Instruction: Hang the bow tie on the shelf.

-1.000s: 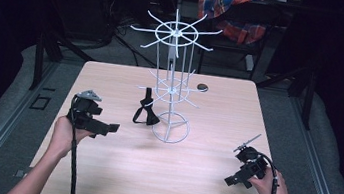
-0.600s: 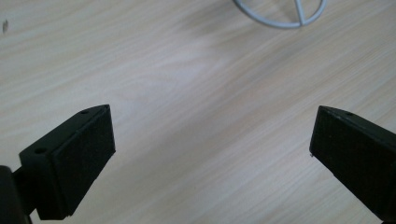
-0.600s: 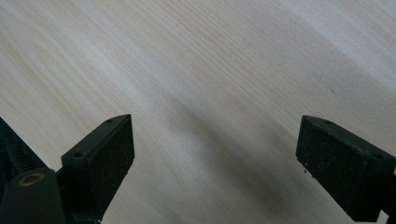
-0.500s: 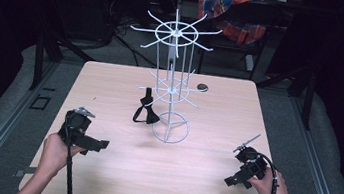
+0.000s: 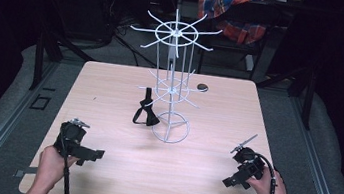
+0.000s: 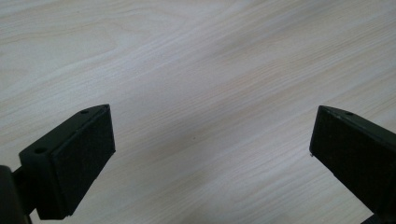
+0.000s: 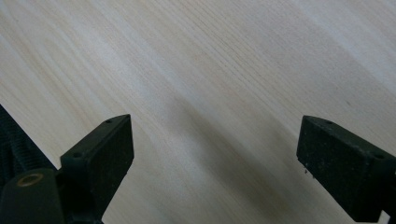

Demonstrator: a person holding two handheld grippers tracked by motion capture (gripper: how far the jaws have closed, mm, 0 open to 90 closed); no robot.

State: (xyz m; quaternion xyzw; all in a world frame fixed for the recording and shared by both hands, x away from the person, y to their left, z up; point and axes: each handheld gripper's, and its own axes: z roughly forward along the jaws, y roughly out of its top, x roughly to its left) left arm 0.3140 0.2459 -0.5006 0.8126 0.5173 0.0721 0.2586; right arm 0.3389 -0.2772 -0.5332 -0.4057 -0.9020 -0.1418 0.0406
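The left gripper has drawn back toward the person over the last second: it stood farther up the counter and nearer the strap, and now sits close to the near edge at the left, with the hand low behind it. The right gripper has kept its place near the right front corner. In the left gripper view the fingers stand wide apart with bare wood between them, holding nothing; the right gripper view shows the same, its fingers spread wide over empty counter. The black strap hangs on a low arm of the white wire rack, left of the pole, its loop reaching down to about the counter, well apart from both grippers. I judge that the pull-back means the left hand has let go and is retiring, so the hanging looks done, or else a pause before another reach. No container is on the counter; the rack is the nearest thing to one, and it carries just the strap. A small dark disc lies behind the rack.
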